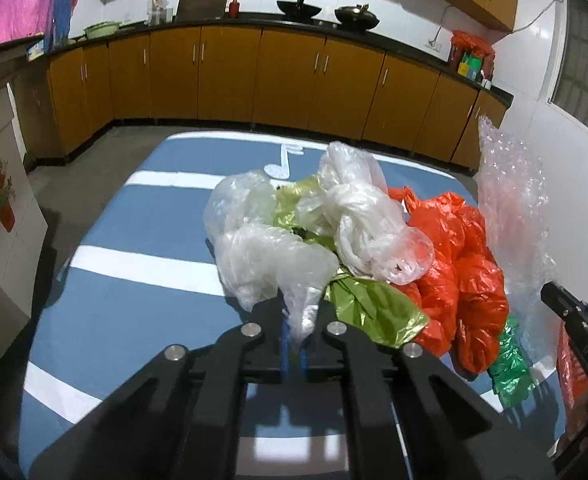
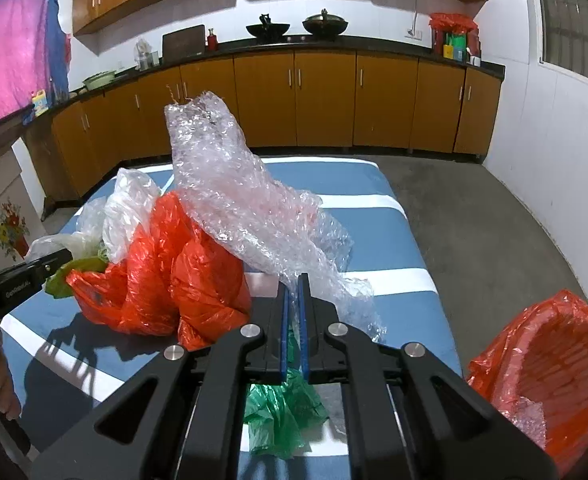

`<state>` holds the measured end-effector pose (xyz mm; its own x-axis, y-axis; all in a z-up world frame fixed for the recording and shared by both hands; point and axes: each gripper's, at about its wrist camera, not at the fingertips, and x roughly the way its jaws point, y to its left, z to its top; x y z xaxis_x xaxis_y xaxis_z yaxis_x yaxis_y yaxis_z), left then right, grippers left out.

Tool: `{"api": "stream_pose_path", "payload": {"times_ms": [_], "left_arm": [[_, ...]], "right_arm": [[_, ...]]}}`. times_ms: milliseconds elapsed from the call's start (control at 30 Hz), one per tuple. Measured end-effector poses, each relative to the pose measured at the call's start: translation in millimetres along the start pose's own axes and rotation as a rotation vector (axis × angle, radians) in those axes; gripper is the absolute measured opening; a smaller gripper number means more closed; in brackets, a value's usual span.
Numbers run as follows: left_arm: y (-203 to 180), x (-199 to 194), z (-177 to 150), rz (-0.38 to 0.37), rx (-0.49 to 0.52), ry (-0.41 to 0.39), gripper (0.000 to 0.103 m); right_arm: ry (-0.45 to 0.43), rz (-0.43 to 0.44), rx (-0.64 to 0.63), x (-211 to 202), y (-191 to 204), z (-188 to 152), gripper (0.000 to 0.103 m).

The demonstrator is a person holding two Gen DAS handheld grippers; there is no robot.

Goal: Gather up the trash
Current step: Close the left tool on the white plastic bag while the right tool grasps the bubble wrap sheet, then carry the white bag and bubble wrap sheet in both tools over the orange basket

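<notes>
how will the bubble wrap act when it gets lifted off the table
Bubble wrap is probably floppy yet springy: it stands crumpled above the right gripper. Likely very light, being thin and clear. It may drag the orange bag it leans on.

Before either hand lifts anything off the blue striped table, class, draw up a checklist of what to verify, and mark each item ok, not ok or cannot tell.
1. Left gripper shut on the clear plastic bag: ok.
2. Right gripper shut on the bubble wrap: ok.
3. Orange-lined bin open to receive: ok.
4. Clear plastic bag free of the yellow-green wrapper: cannot tell.
5. Green bag gathered: not ok, lying on the table.
</notes>
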<state>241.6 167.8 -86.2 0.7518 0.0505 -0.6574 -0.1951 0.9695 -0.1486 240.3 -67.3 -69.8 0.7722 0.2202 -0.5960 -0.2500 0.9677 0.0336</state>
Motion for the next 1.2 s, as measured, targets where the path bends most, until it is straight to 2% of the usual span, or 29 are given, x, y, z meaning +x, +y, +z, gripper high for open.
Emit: {"api": "stream_pose_path", "payload": {"times_ms": [300, 600, 967, 1200], "left_arm": [[0, -40, 7, -0.02, 0.022, -0.084, 0.005], [-28, -88, 10, -0.11, 0.067, -0.147, 0.005], [-75, -120, 2, -0.219, 0.141, -0.171, 0.004], [-109, -128, -3, -0.3, 0.191, -0.165, 0.004]], "right_arm": [[-0.04, 0.0, 0.014, -24, -3, 5, 0.004], [-0.096, -0.01, 0.04, -58, -13, 8, 0.004], [-0.154, -0.054, 0.077, -94, -29, 1, 0.003], [-0.188, -0.122, 0.118, -122, -60, -7, 0.003]]}}
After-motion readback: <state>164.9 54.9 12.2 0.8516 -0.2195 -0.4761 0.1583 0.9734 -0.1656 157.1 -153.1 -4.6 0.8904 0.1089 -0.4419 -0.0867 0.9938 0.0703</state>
